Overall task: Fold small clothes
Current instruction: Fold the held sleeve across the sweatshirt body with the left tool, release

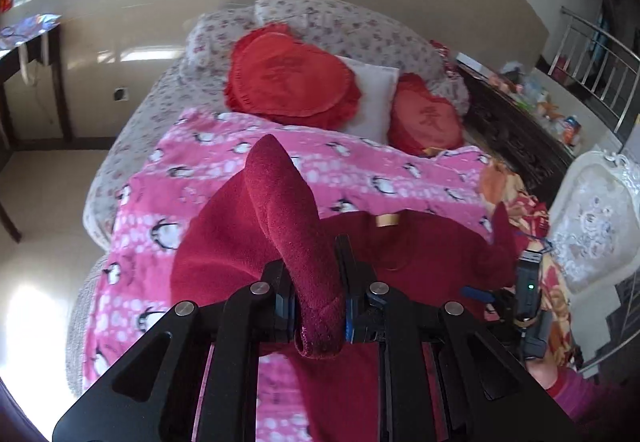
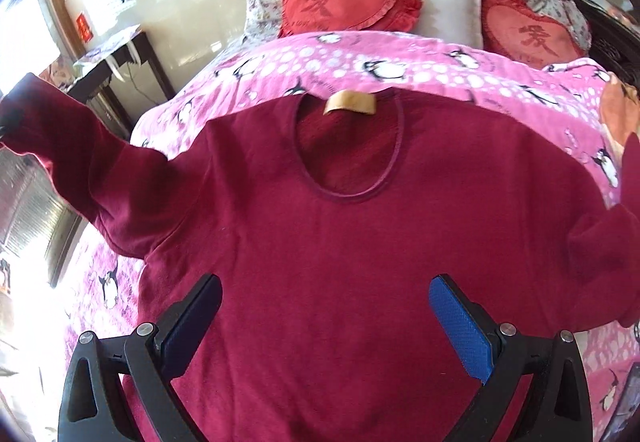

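A dark red long-sleeved top (image 2: 328, 242) lies flat, neckline away from me, on a pink penguin blanket (image 2: 400, 70). A tan label (image 2: 351, 103) sits at its collar. My left gripper (image 1: 318, 282) is shut on the cuff of the top's left sleeve (image 1: 288, 210) and holds it lifted above the bed; that raised sleeve (image 2: 80, 146) shows at the left of the right wrist view. My right gripper (image 2: 326, 306) is open and empty, hovering over the top's lower body. It also shows in the left wrist view (image 1: 528, 282), beside the right sleeve.
Two red heart cushions (image 2: 344, 2) (image 2: 528, 26) and a white pillow (image 2: 448, 6) lie at the head of the bed. A dark side table (image 2: 116, 54) stands by the left wall. A dark headboard (image 1: 516, 134) and white chair (image 1: 596, 218) are at the right.
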Demonstrator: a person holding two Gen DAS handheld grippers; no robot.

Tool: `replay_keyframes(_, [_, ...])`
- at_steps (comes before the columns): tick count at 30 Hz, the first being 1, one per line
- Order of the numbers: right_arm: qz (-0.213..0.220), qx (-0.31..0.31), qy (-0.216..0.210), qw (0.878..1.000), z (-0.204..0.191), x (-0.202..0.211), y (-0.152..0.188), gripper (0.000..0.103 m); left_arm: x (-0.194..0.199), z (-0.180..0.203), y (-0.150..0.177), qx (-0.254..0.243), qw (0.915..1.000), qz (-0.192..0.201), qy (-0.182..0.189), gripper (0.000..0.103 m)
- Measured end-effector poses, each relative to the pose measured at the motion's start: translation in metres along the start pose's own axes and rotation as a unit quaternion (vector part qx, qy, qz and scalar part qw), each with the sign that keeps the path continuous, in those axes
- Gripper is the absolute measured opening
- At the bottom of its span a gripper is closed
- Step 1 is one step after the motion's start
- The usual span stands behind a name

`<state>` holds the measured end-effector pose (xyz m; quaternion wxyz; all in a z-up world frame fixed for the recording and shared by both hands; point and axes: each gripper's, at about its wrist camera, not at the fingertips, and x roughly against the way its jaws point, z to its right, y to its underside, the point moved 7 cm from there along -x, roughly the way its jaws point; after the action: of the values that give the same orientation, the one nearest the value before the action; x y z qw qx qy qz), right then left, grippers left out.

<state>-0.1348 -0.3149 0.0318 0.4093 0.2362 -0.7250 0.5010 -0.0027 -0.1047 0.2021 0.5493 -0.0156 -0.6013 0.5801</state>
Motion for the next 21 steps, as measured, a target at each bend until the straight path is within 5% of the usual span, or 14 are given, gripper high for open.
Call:
replay_keyframes(5, [0.017,-0.036,0.026,0.999,0.043,0.016,-0.009,0.103,-0.060,0.095,0.007,-0.035,0.9973,-0.028,0.058,0.015])
replay_keyframes(12, [0.027,-0.104,0.060,0.992,0.112,0.034,-0.010,0.103,-0.172,0.186,0.080,-0.052,0.9877,-0.111,0.098,0.015])
replay_keyframes(18, [0.014,-0.135,0.053,0.989,0.141,0.038,-0.003,0.102,-0.198,0.199,0.120,-0.058,0.9794,-0.174,0.084,0.018])
replay_keyframes(21, [0.016,-0.130,0.046,0.990,0.137,0.036,-0.005,0.102,-0.175,0.186,0.111,-0.054,0.9834,-0.152,0.083,0.042])
